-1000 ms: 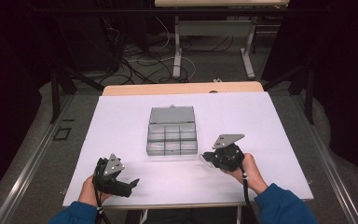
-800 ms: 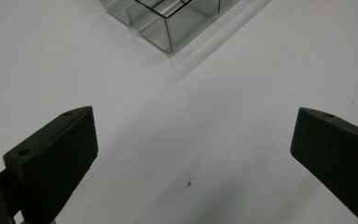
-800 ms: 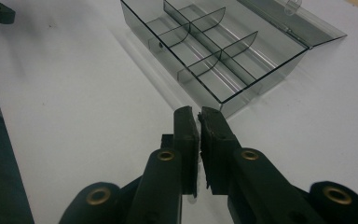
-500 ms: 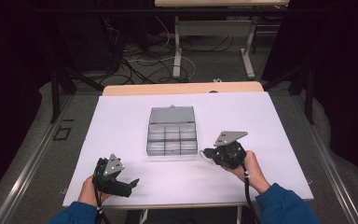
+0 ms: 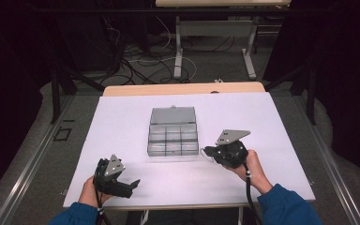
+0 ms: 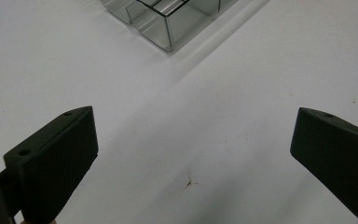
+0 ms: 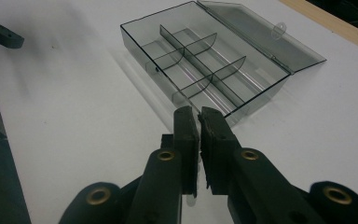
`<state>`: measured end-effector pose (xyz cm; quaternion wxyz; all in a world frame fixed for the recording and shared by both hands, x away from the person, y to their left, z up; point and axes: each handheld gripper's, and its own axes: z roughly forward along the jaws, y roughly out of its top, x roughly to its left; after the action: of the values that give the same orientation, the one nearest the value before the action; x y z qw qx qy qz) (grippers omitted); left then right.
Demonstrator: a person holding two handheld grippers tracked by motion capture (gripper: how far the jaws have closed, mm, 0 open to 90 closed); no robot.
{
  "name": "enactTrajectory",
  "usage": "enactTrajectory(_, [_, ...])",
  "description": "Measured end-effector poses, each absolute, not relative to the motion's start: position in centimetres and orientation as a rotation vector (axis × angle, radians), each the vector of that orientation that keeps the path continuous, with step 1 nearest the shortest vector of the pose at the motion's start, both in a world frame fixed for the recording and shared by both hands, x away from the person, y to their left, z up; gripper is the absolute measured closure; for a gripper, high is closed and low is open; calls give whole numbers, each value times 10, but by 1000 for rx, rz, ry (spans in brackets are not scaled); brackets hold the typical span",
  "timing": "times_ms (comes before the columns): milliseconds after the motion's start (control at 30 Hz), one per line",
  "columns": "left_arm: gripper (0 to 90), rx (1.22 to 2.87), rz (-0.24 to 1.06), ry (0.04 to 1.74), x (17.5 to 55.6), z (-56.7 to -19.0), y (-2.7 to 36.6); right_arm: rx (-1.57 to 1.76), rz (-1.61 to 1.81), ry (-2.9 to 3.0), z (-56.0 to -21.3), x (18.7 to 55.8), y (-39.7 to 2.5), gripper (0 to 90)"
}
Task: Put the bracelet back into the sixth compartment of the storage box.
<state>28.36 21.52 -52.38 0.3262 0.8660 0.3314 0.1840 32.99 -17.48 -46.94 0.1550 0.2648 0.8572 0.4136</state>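
A clear grey compartment box lies open in the middle of the white table, its lid folded flat behind it. Dividers split it into several cells, and those I can see hold nothing. My right gripper sits just off the box's front right corner, shut, its tips almost touching the box wall with nothing visible between them. My left gripper rests near the table's front left edge, open wide over bare table. A corner of the box lies ahead of it.
A wooden strip borders the table's far edge. Beyond it are desk legs and cables on the floor. A metal rail runs along the table's left side. One jaw of the left gripper lies across the table from the right one.
The right gripper has edged slightly forward, toward the box's front right corner. The left gripper and the box have stayed where they were.
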Motion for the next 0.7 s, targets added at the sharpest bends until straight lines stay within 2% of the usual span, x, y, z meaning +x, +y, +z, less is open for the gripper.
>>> enactTrajectory(700, [8, 2270, 484, 870, 284, -524, 215, 734, 1236, 2384, -462, 343, -163, 855])
